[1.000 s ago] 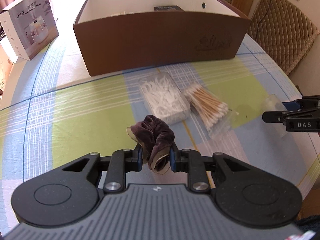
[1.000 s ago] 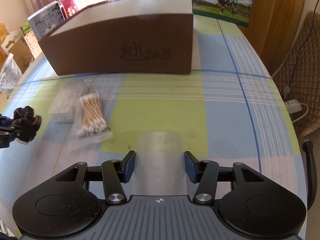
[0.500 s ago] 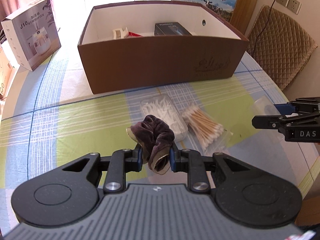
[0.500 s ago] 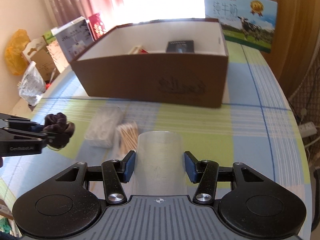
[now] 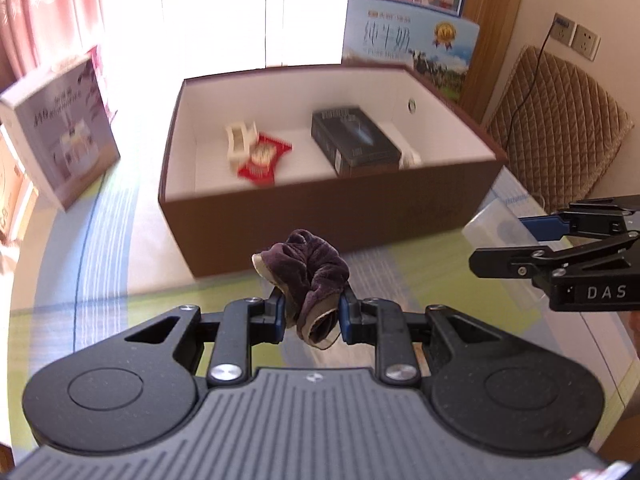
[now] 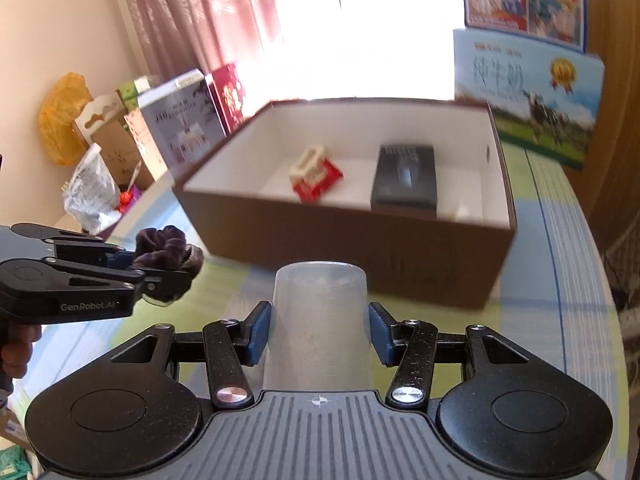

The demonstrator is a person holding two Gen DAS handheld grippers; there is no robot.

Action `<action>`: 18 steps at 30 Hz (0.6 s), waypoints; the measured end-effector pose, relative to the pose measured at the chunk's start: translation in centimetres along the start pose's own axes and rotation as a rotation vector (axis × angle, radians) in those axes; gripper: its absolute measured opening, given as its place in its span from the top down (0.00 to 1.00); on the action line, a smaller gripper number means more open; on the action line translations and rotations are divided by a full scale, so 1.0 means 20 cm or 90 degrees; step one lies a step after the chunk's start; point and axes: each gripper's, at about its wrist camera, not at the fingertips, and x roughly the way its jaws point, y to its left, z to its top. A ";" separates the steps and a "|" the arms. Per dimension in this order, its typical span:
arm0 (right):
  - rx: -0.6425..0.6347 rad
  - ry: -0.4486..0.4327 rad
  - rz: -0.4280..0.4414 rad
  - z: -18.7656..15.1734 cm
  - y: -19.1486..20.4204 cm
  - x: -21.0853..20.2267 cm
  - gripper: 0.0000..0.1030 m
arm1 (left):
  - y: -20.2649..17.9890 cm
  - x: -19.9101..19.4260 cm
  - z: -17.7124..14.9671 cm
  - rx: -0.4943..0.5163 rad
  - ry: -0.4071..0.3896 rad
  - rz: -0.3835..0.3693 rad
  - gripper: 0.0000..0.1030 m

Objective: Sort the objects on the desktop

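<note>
The left tongs point(image 5: 311, 316) squeeze a soft purple scrunchie point(image 5: 310, 270) between their blue pads; it bunches up above the pads and hangs a bit below them, off the counter point(image 5: 100, 304). The right tongs point(image 6: 319, 332) grip a clear plastic cup point(image 6: 320, 320) by its sides; the cup lies along the tongs with its flat end pointing ahead.

Just past both tongs stands the big brown box point(image 5: 328, 216) with white walls inside; its near wall is in front of the scrunchie and the cup, and its top is open. Inside it, on the left, lie a red packet point(image 5: 264, 158) and a small cream thing point(image 5: 240, 140) touching it; to the right lies a black box point(image 5: 354, 140); the floor between them is bare.

The left view shows the right tongs off to the right with the cup between the fingers; the right view shows the left tongs at the left with the scrunchie, and a hand point(image 6: 18, 344) under them. Only the left view shows a padded chair point(image 5: 556, 128) far right; only the right view shows a yellow bag point(image 6: 60, 120) far left. A milk carton point(image 6: 532, 96) stands behind the box.
</note>
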 end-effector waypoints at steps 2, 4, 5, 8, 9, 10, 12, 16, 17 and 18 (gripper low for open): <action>-0.006 -0.011 -0.001 0.06 0.00 0.02 0.52 | 0.01 0.01 0.06 0.004 -0.011 0.002 0.80; -0.010 -0.020 -0.003 0.12 -0.01 0.04 0.52 | 0.03 0.03 0.12 0.008 -0.020 0.004 0.80; -0.010 -0.023 -0.004 0.15 -0.02 0.05 0.52 | 0.04 0.04 0.15 0.009 -0.023 0.004 0.80; -0.010 -0.032 -0.009 0.23 -0.04 0.08 0.52 | 0.06 0.07 0.23 0.012 -0.028 0.006 0.80; -0.010 -0.035 -0.010 0.26 -0.05 0.09 0.52 | 0.07 0.08 0.25 0.013 -0.029 0.006 0.80; -0.009 -0.038 -0.012 0.28 -0.06 0.10 0.52 | 0.08 0.10 0.28 0.014 -0.030 0.006 0.80; -0.008 -0.042 -0.018 0.33 -0.08 0.12 0.52 | 0.09 0.12 0.32 0.018 -0.031 0.005 0.80; -0.011 -0.046 -0.033 0.42 -0.13 0.16 0.52 | 0.11 0.16 0.39 0.025 -0.035 0.006 0.80; -0.012 -0.046 -0.037 0.44 -0.14 0.17 0.52 | 0.11 0.17 0.41 0.027 -0.036 0.006 0.80; -0.011 -0.046 -0.040 0.46 -0.15 0.18 0.52 | 0.12 0.18 0.42 0.029 -0.036 0.006 0.80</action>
